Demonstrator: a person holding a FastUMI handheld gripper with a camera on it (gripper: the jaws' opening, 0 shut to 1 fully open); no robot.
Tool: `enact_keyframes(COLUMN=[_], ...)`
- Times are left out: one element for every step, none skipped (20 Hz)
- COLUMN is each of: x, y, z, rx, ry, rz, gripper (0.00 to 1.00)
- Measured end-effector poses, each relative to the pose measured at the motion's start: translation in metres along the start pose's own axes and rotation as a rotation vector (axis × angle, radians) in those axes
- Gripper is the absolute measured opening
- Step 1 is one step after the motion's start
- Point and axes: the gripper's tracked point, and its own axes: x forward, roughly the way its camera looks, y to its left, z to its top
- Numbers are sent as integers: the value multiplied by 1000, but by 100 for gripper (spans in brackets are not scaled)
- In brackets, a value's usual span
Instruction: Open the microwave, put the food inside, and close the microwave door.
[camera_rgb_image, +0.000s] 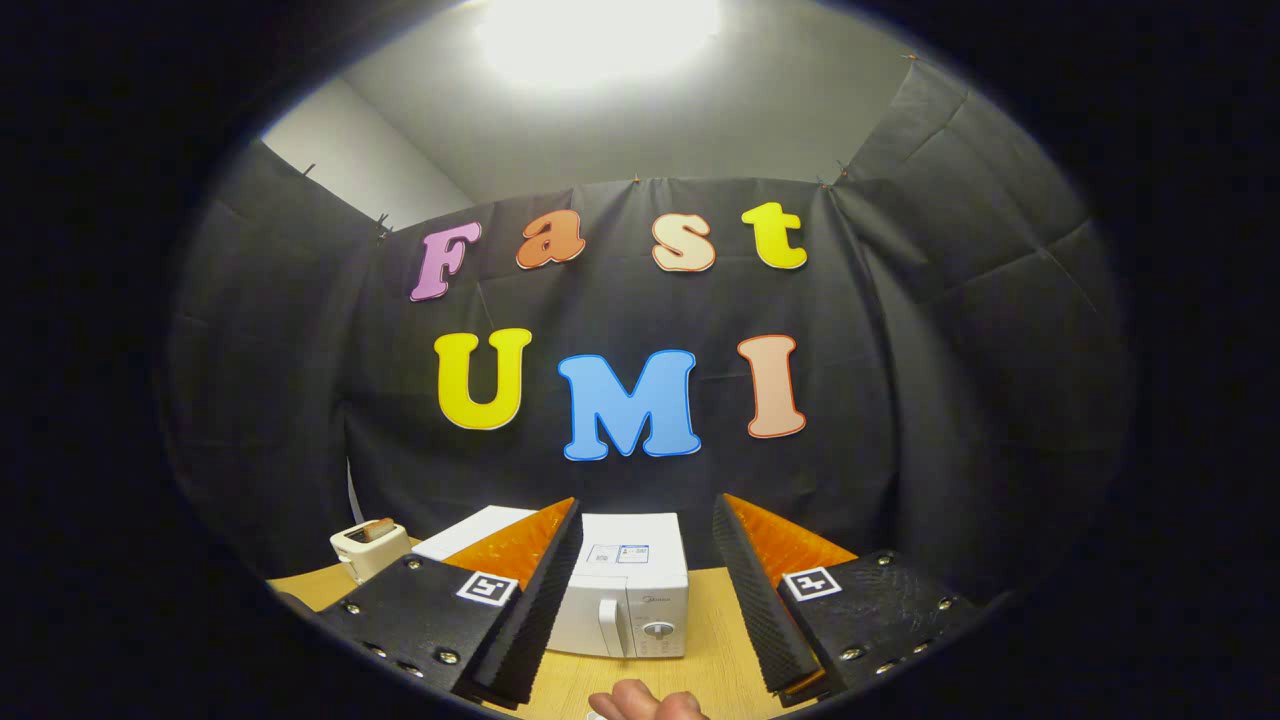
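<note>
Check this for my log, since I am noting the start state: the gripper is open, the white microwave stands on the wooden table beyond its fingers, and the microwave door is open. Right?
One thing is wrong: the microwave door is closed, flush with its front, as the gripper view shows. The gripper is open, and the microwave stands on the wooden table beyond its fingers.

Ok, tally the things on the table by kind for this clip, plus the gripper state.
Microwave, white, door closed: 1
Toaster, with something in its slot: 1
Flat white item behind the left finger, kind unclear: 1
Hand: 1
Total: 4
Gripper: open, fingers framing the microwave.
</note>
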Motion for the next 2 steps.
enact_keyframes(x=[1,0], y=[-2,-4], z=[1,0], rx=[-4,-3], ry=[-2,1], rz=[-3,-1], gripper=[82,82])
